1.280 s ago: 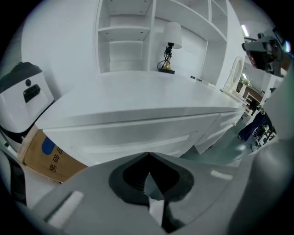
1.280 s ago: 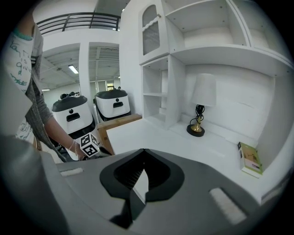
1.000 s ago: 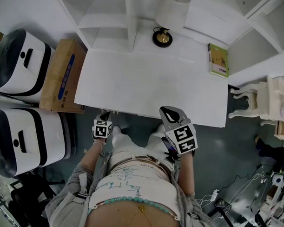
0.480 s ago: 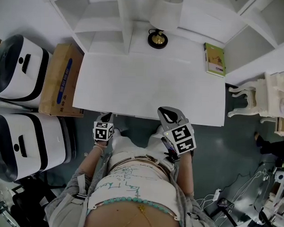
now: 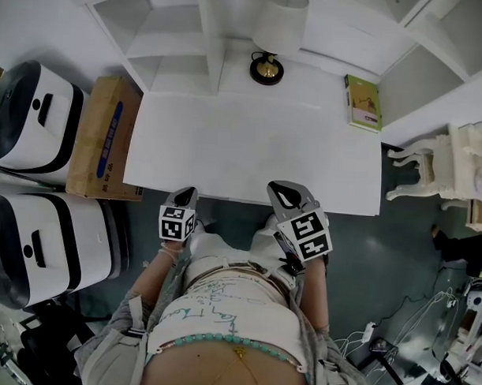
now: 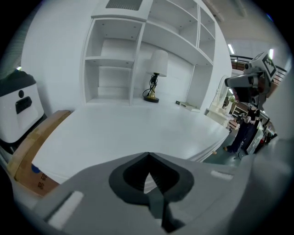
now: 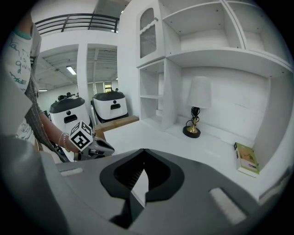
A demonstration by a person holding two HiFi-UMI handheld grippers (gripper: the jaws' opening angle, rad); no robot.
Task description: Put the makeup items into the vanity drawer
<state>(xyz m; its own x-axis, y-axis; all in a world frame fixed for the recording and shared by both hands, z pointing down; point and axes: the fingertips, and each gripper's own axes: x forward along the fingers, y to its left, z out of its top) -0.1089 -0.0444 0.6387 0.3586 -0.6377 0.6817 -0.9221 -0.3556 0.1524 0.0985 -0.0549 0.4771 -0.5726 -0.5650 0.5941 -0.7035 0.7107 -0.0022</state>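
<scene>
Left gripper [image 5: 186, 195] edged toward the vanity [image 5: 250, 149], right gripper [image 5: 282, 189] steady; both jaws together, empty.

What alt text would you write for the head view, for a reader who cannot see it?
From above, a person stands at the near edge of a white vanity top, holding the left tool and right tool, both shut and empty, by that edge. A lamp and green book sit at the back; a cardboard box lies left.

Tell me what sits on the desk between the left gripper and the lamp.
Nothing: that stretch of white desktop is bare, from the left gripper at the front edge to the lamp at the back. The head view shows it.
</scene>
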